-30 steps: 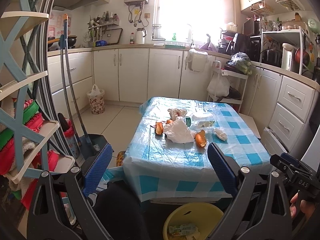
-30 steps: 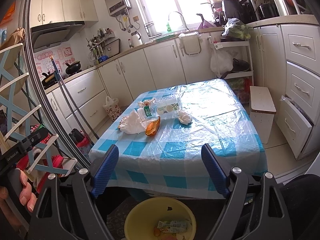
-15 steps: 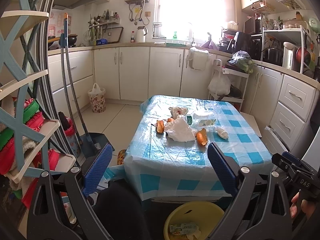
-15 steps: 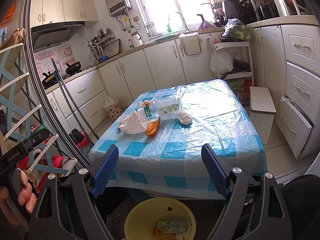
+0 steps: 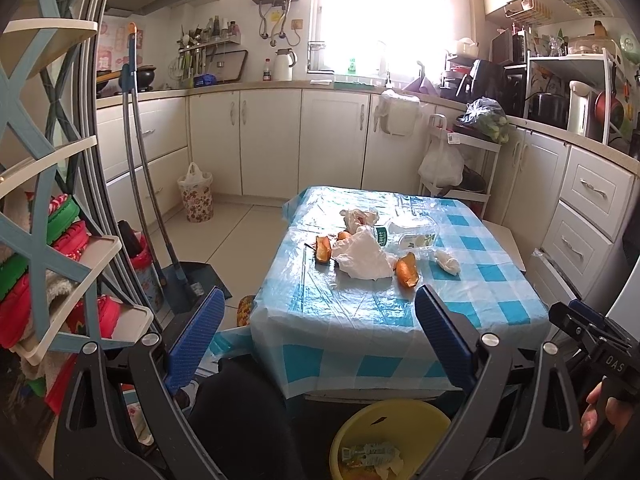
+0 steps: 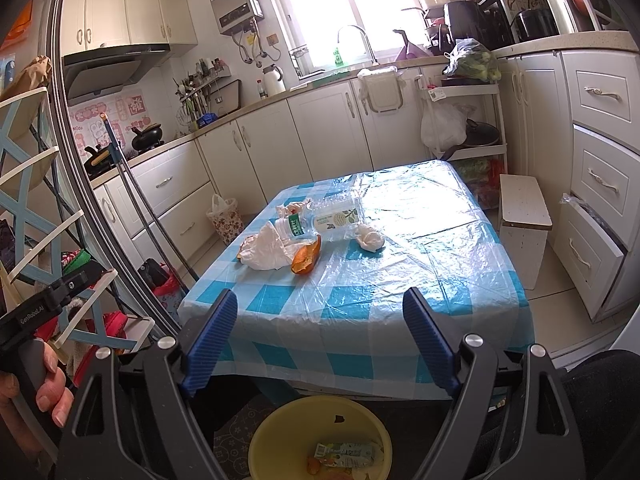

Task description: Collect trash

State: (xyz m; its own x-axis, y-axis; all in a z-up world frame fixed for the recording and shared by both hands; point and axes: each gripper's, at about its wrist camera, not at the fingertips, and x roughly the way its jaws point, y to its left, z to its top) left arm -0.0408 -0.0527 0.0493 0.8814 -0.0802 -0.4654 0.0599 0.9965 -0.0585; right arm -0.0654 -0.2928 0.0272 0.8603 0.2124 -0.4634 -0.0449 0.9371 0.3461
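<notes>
Both black two-finger grippers with blue ribbed pads — left gripper, right gripper — spread wide, nothing between the jaws, held short of the blue-and-white checked table. Directly below: yellow plastic bin, some wrappers already inside. Ahead, mid-table, well apart from both tools: orange peel, crumpled white plastic bag, clear plastic bottle lying crosswise. Peel judged slightly nearer the right gripper.

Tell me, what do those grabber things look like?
Each gripper, left and right, has a black frame with silver bolts and two ribbed blue pads. White lettering marks the black handles. No sleeve shows.
</notes>
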